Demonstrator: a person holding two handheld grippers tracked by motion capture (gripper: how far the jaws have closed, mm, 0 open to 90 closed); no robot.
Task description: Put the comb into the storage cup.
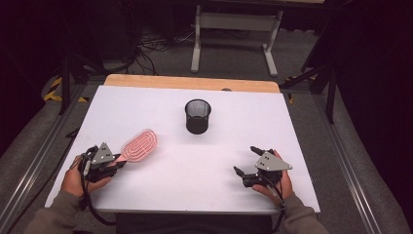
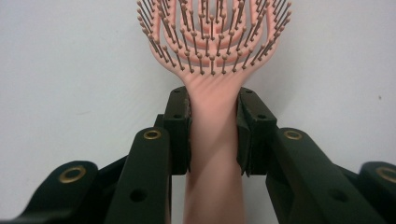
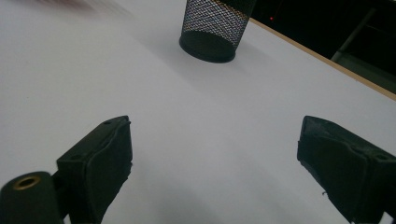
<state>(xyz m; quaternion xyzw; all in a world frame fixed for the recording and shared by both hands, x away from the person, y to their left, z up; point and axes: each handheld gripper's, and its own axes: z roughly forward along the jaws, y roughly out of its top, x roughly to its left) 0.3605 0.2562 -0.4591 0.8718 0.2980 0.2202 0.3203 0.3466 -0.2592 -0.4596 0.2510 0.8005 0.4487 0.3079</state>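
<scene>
A pink hairbrush (image 1: 140, 145) with an oval, open-ribbed head lies on the white table (image 1: 195, 165) at the front left. My left gripper (image 1: 116, 163) is shut on its handle; in the left gripper view both black pads press the pink handle (image 2: 214, 135) from either side, with the bristled head (image 2: 215, 32) pointing away. A black mesh cup (image 1: 198, 116) stands upright at the middle of the table, towards the back. My right gripper (image 1: 247, 161) rests at the front right, open, with bare table between its jaws. The mesh cup (image 3: 212, 28) stands ahead of that gripper.
A wooden strip (image 1: 192, 83) runs along the table's far edge. Beyond it a white table frame (image 1: 234, 36) and cables (image 1: 151, 46) stand on the grey floor. Dark stands flank the table on both sides.
</scene>
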